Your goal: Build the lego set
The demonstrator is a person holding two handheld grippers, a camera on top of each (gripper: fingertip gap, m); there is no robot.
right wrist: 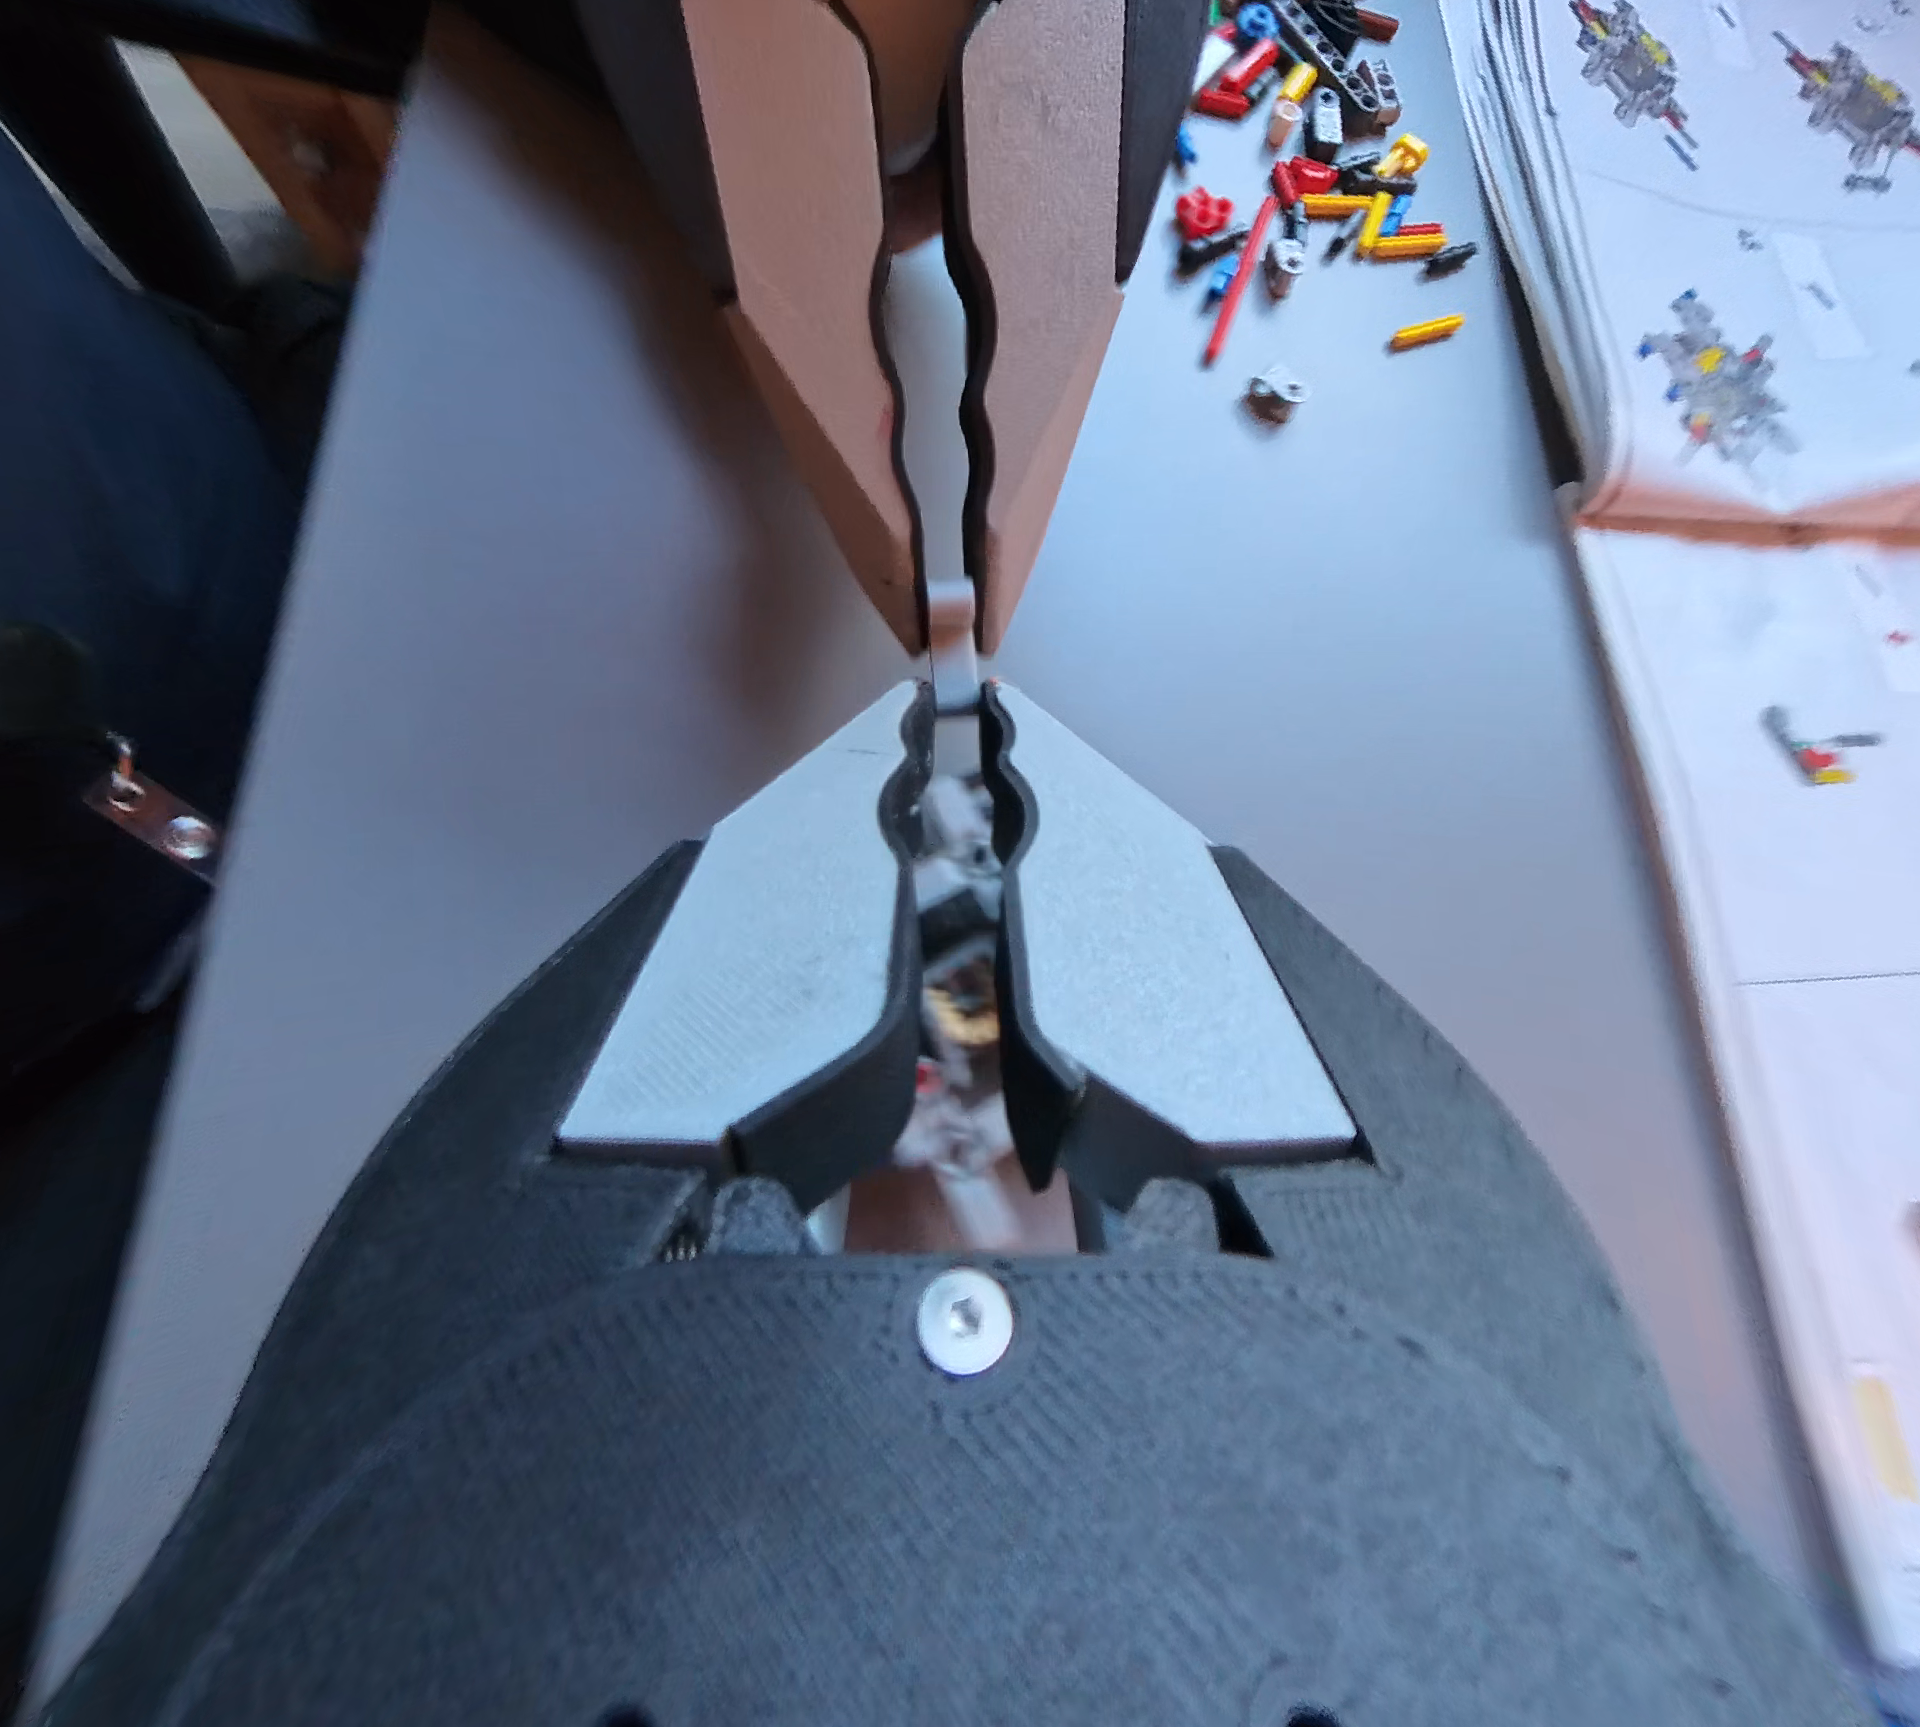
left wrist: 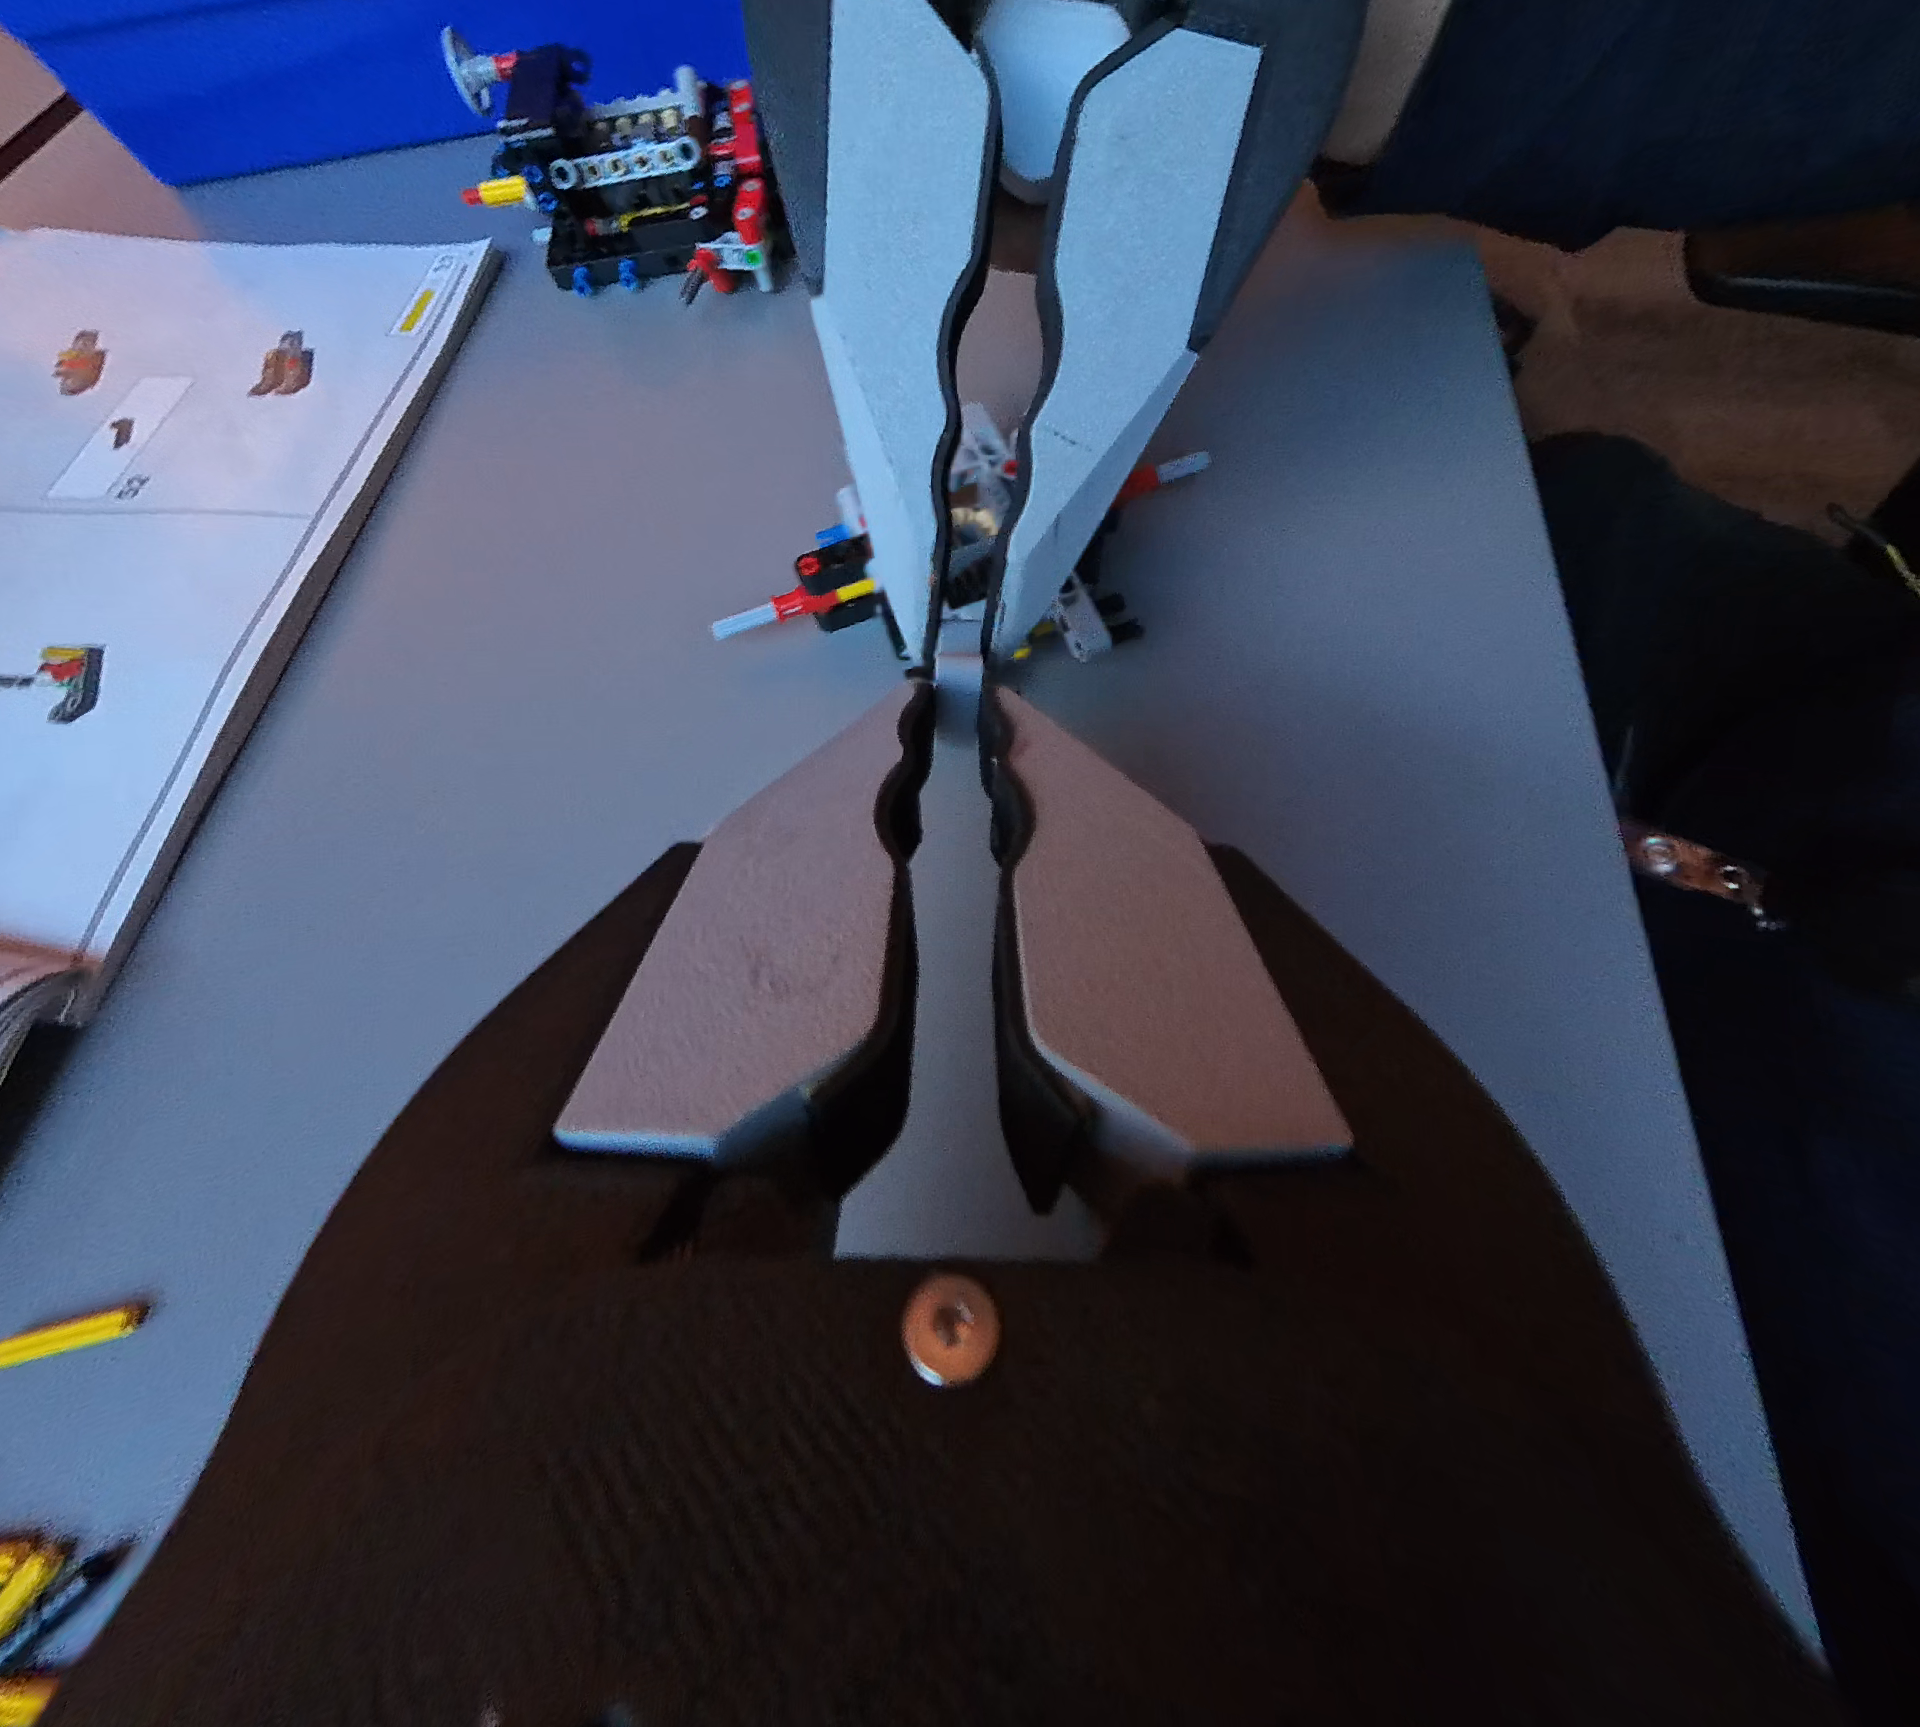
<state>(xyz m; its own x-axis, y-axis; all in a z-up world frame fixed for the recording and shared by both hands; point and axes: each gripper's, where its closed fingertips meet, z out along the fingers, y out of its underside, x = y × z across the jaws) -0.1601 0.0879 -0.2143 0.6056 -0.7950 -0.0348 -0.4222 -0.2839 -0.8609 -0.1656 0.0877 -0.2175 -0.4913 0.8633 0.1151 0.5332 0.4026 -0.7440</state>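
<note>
My two grippers meet tip to tip above a grey table (left wrist: pixel 520 742). A small, thin light grey piece (right wrist: pixel 954 649) bridges the two pairs of fingertips. In the right wrist view, my right gripper (right wrist: pixel 951 698) is shut on its near end. My left gripper (right wrist: pixel 948 633), with pinkish fingers, is shut on its far end. In the left wrist view, the left gripper (left wrist: pixel 958 703) is at the bottom and the right gripper (left wrist: pixel 961 654) comes in from above. The piece (left wrist: pixel 958 690) shows between their tips. A small brick assembly (left wrist: pixel 831 586) with red, yellow and grey parts lies on the table under the right gripper.
A larger black, red and grey brick model (left wrist: pixel 644 171) stands at the back by a blue wall. An open instruction booklet (left wrist: pixel 208 482) lies to the left; it also shows in the right wrist view (right wrist: pixel 1714 223). Loose bricks (right wrist: pixel 1320 119) lie near it. A person sits at the table's edge (left wrist: pixel 1714 742). The grippers are tip to tip, or close to it.
</note>
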